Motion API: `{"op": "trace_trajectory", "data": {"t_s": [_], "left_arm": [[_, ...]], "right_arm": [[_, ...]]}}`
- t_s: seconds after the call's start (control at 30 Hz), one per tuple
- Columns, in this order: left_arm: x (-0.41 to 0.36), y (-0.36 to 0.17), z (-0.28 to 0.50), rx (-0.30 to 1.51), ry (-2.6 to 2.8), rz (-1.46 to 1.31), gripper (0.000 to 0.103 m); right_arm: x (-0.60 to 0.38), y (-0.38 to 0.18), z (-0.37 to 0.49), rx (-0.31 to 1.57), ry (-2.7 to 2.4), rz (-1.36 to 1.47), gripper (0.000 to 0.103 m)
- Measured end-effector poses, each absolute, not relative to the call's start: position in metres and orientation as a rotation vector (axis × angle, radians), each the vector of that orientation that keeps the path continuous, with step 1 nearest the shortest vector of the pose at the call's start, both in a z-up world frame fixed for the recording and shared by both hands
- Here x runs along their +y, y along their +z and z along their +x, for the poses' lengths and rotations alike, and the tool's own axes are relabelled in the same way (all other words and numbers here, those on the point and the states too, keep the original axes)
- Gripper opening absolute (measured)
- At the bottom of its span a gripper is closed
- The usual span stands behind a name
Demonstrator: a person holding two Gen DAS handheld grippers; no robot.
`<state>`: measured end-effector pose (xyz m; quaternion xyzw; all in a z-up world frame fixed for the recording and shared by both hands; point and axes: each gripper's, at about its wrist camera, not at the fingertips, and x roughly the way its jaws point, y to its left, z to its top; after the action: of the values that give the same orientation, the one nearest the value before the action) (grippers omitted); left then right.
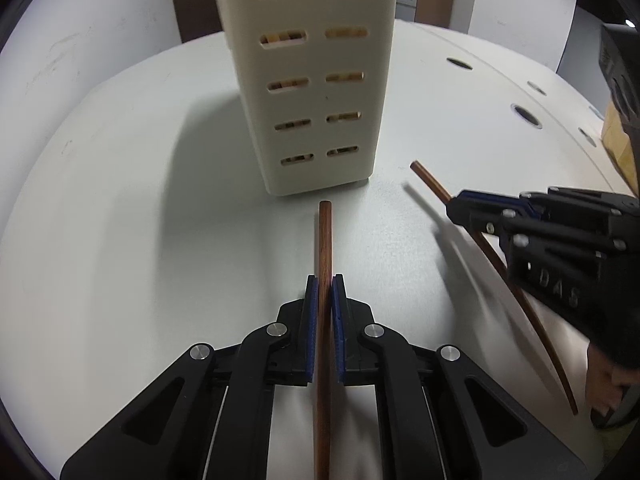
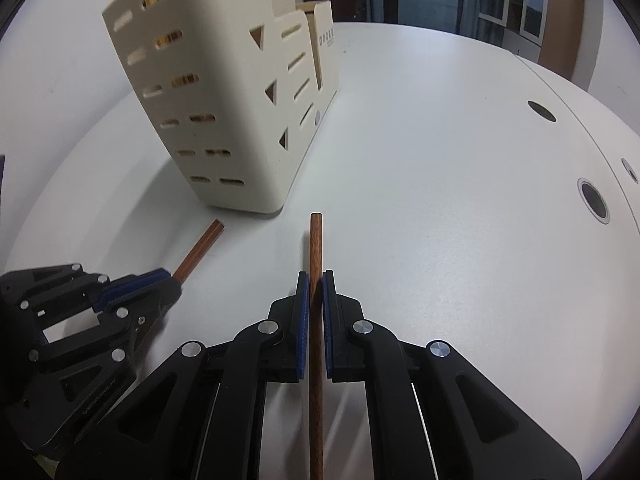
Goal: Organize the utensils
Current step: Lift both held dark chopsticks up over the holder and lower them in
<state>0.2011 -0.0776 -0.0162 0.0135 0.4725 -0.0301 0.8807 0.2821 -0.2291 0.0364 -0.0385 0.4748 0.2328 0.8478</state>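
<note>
A brown wooden chopstick (image 1: 325, 256) is clamped between the blue pads of the left hand-held gripper (image 1: 325, 280), its blunt end pointed toward the base of a cream slotted utensil holder (image 1: 316, 92) and stopped just short of it. A second chopstick (image 2: 316, 264) is gripped in the same way by the right hand-held gripper (image 2: 316, 276), its tip held near the holder's (image 2: 224, 92) front corner, above the white surface (image 2: 440, 200). Both pairs of jaws are closed narrowly on the sticks. Seen from the left wrist, the right hand-held gripper (image 1: 456, 208) is off to the right, with its chopstick (image 1: 430, 182) slanted. Wooden sticks are glimpsed through the slots of the holder's tallest compartment. Round holes (image 2: 594, 200) are set into the surface to the right.
</note>
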Motion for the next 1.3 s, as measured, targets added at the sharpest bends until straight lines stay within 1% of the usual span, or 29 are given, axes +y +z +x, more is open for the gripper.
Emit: {"op": "trace_trajectory", "data": {"t_s": [0.2, 0.53, 0.8, 1.13, 1.3], "left_arm": [[-0.074, 0.025, 0.175, 0.808, -0.082, -0.010, 0.006], [-0.077, 0.055, 0.159, 0.632, -0.113, -0.063, 0.006], [-0.058, 0.094, 0.138, 0.422, -0.079, -0.136, 0.006], [-0.074, 0.131, 0.139, 0.276, -0.111, -0.100, 0.006], [-0.070, 0.154, 0.139, 0.185, -0.110, -0.102, 0.006]], "right_arm": [[-0.239, 0.055, 0.273, 0.923, 0.471, -0.043, 0.007], [-0.265, 0.104, 0.253, 0.717, 0.432, 0.023, 0.007], [-0.276, 0.142, 0.236, 0.549, 0.430, 0.085, 0.007], [-0.268, 0.179, 0.231, 0.420, 0.464, 0.082, 0.007], [-0.260, 0.211, 0.227, 0.326, 0.495, 0.083, 0.007]]}}
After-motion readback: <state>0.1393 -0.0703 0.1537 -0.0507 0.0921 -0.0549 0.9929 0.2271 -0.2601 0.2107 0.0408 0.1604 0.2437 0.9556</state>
